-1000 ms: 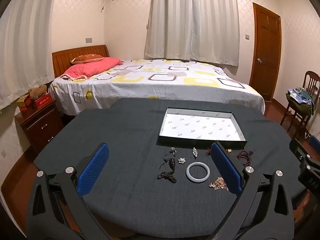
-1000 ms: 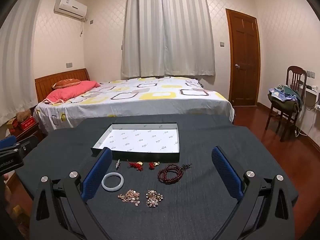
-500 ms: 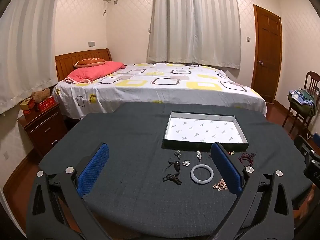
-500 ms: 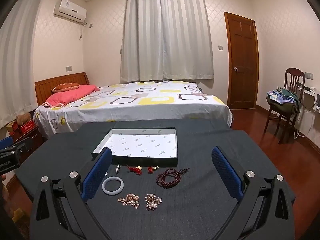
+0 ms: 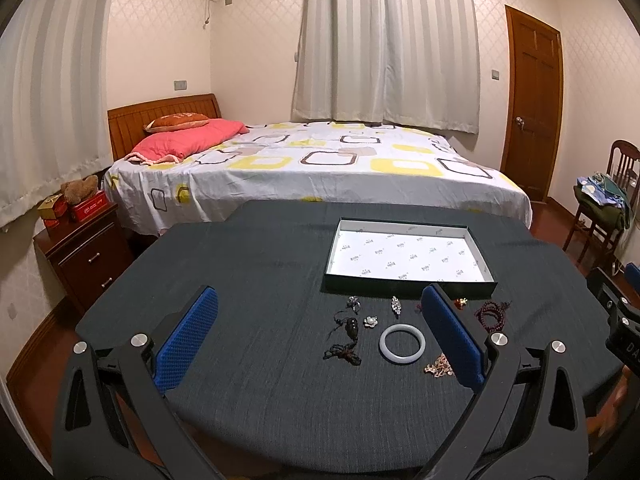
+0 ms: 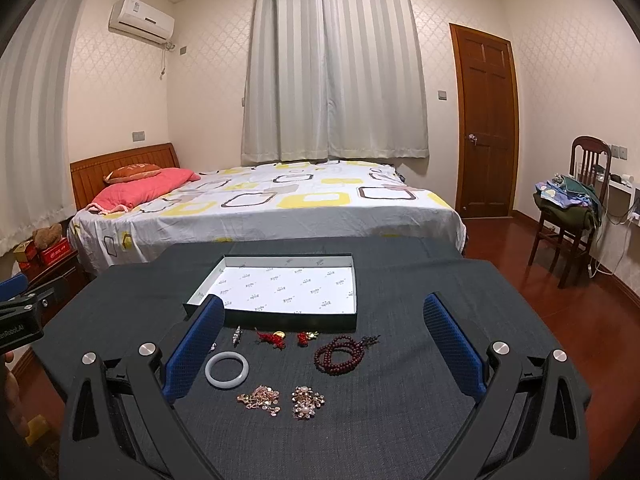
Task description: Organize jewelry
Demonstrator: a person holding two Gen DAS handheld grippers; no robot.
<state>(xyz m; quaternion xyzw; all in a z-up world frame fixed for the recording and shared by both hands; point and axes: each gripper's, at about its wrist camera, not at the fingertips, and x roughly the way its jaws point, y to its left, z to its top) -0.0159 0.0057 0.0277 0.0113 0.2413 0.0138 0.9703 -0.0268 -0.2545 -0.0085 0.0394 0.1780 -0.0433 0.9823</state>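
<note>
A shallow box (image 5: 408, 284) (image 6: 272, 318) with white printed lining lies on the dark table, nothing in it. In front of it lie several jewelry pieces: a pale bangle (image 5: 402, 344) (image 6: 227, 369), a dark corded pendant (image 5: 346, 334), a pearl flower brooch (image 5: 370, 321), a red bead string (image 6: 340, 356) (image 5: 490, 314), red tassel charms (image 6: 274, 338), a gold brooch (image 6: 259, 397) and a pearl brooch (image 6: 307, 400). My left gripper (image 5: 320, 338) hovers open above the table's near side. My right gripper (image 6: 324, 346) is open too, holding nothing.
A bed (image 5: 312, 172) stands behind the table. A wooden nightstand (image 5: 84, 252) is at the left, a chair (image 6: 568, 216) piled with clothes at the right, a door (image 6: 486, 120) behind. A person's hand (image 6: 10, 384) shows at the left edge.
Both views have tilted upward and pulled back a little, so the table and jewelry sit lower in frame. Nothing on the table has moved; both grippers stay open.
</note>
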